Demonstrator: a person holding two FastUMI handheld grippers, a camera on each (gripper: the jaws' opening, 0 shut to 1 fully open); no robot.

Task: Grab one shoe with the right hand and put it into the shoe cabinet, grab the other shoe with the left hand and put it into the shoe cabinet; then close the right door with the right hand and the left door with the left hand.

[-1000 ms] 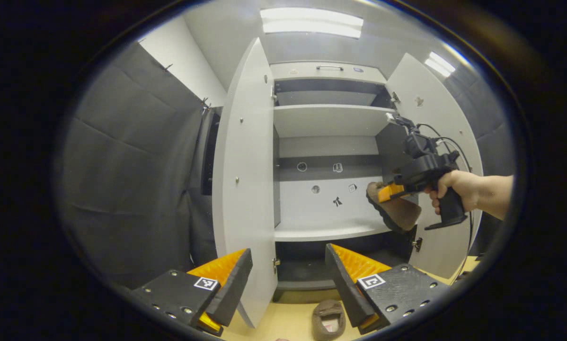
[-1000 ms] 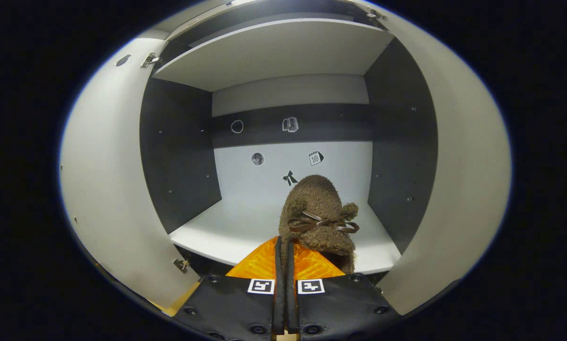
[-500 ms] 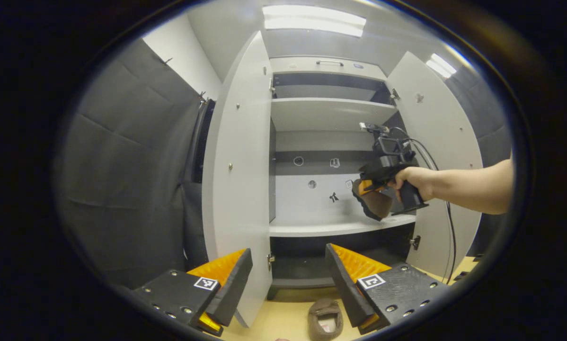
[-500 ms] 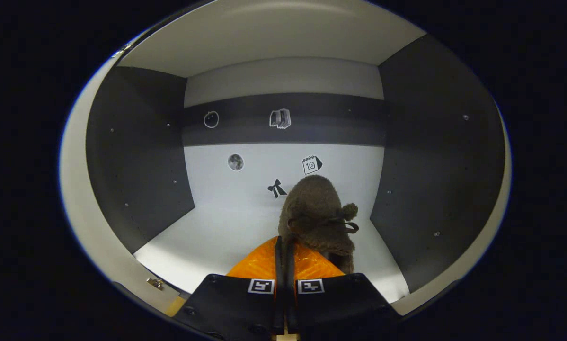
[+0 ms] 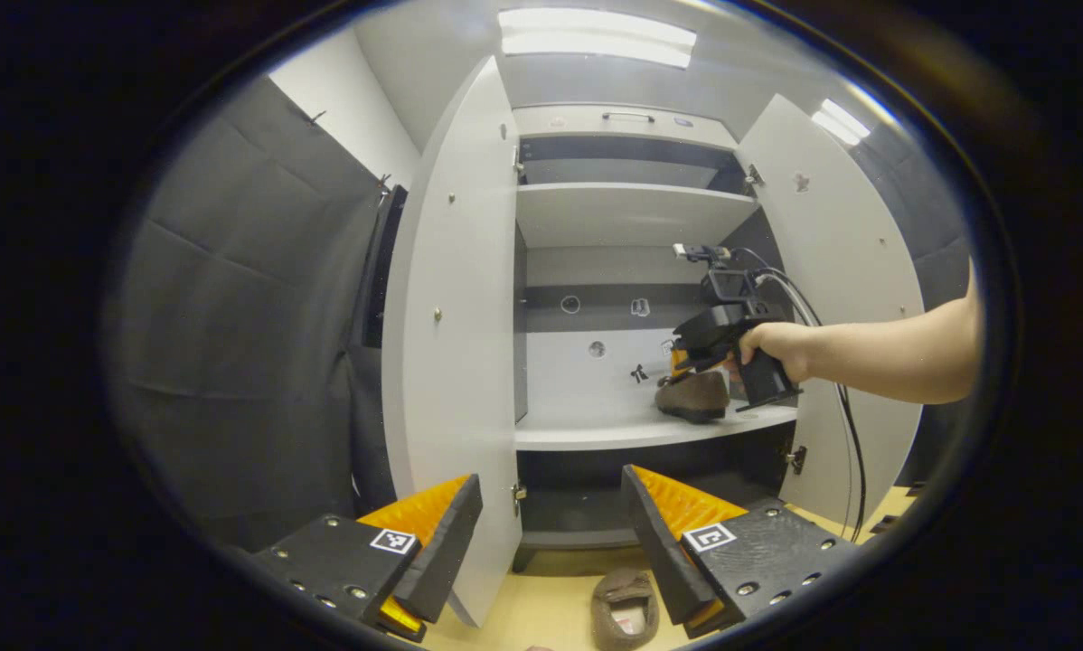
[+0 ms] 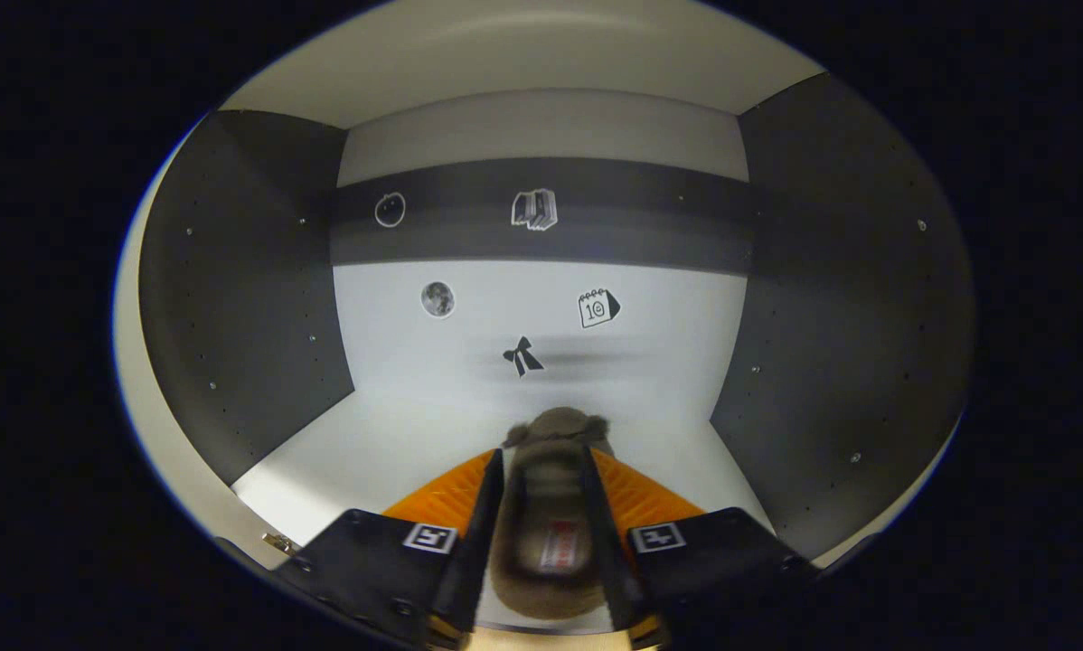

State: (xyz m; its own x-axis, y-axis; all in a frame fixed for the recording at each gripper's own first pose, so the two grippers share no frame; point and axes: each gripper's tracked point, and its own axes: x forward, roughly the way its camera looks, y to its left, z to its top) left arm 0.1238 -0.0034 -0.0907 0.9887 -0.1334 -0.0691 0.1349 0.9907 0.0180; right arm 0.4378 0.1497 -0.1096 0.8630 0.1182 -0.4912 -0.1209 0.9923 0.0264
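Grey-walled and white-floored, the middle shelf (image 6: 415, 434) of the tall white shoe cabinet (image 5: 627, 217) lay straight ahead of the right hand-held gripper (image 6: 541, 520), with small stickers on the back panel beyond it. Between that hand-held gripper's fingers sat the fuzzy brown slipper-style shoe (image 6: 550, 506), toe pointing away and its opening facing up. The fingers stood parted on either side of it, and I judged them no longer pressing on it, though contact on the flanks could not be ruled out. From the left gripper view the same shoe (image 5: 692, 398) rested sole-down on the shelf, just under the right hand-held gripper (image 5: 686, 354) and close to the shelf's front edge.

The left hand-held gripper (image 5: 552, 533) hung wide open, holding nothing, with the second brown fuzzy shoe (image 5: 626, 608) on the light wooden floor (image 5: 532, 615) just below and between its fingers.

Risks, as I judged them: a finger could snag the fuzzy upper on the way out and drag the shoe off the shelf's lip (it sat near the front). The white left door (image 5: 451, 344) and white right door (image 5: 840, 271) both stood open; a shoe left protruding would stop the right door from closing.
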